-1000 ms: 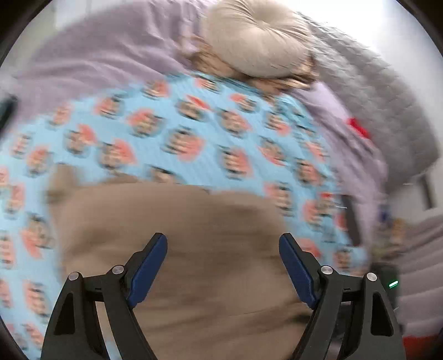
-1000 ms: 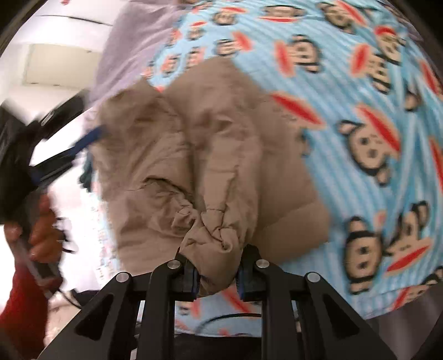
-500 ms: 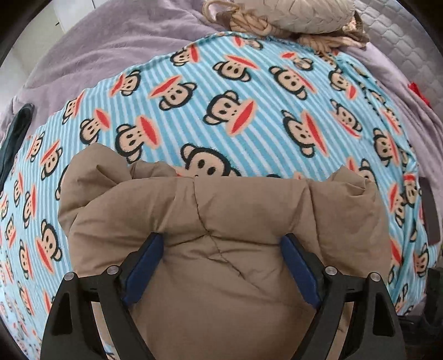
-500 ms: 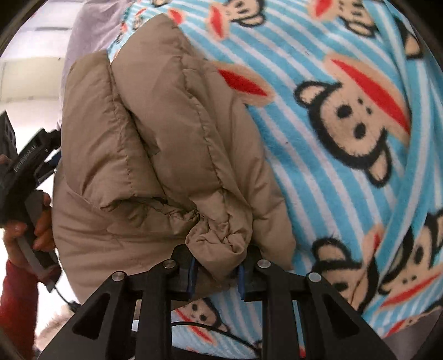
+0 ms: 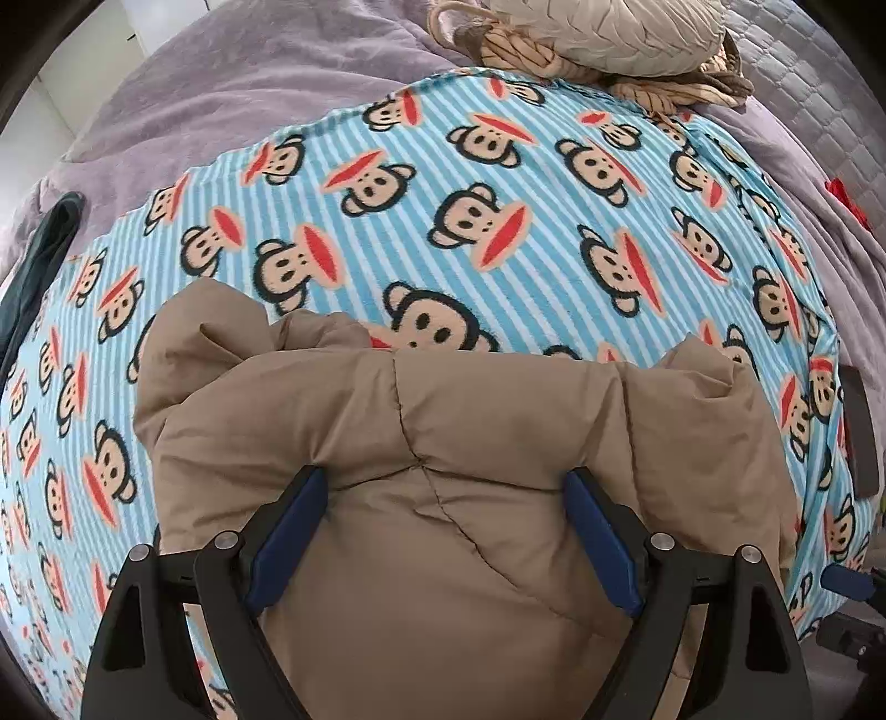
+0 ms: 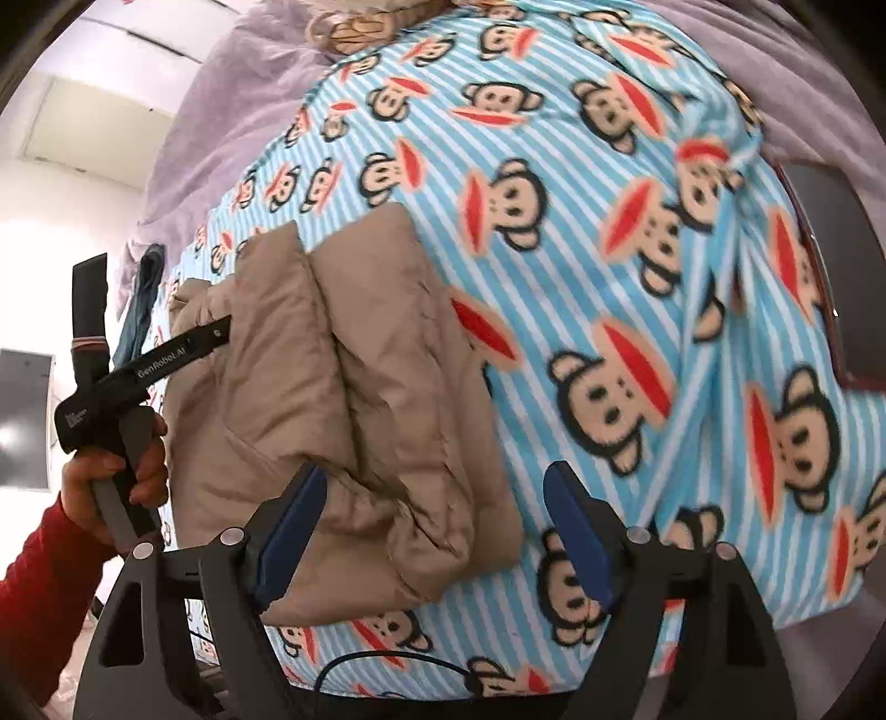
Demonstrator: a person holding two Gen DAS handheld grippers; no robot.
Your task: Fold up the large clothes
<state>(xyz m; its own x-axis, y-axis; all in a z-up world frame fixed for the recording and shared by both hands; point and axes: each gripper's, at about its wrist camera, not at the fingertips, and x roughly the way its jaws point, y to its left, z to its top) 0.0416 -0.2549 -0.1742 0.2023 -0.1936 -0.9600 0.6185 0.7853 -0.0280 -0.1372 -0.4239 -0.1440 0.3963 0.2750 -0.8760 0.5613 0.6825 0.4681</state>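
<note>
Lying bunched, the puffy tan jacket (image 5: 470,498) (quilted) rests on striped fleece blanket (image 5: 498,166).

A blue-and-white striped blanket (image 5: 498,183) printed with cartoon monkey faces covered most of the bed, and its near edge hung over the side in the right wrist view (image 6: 637,232). Under it lay a lilac bedspread (image 5: 232,88), showing along the far and left sides. At the head of the bed sat a round cream cushion (image 5: 603,27) on top of a tan braided throw (image 5: 526,52). A dark garment (image 5: 39,266) lay at the left edge of the blanket. A small red item (image 5: 844,196) rested on the lilac cover at the right. A grey quilted cover (image 5: 803,61) lay at the far right corner.
</note>
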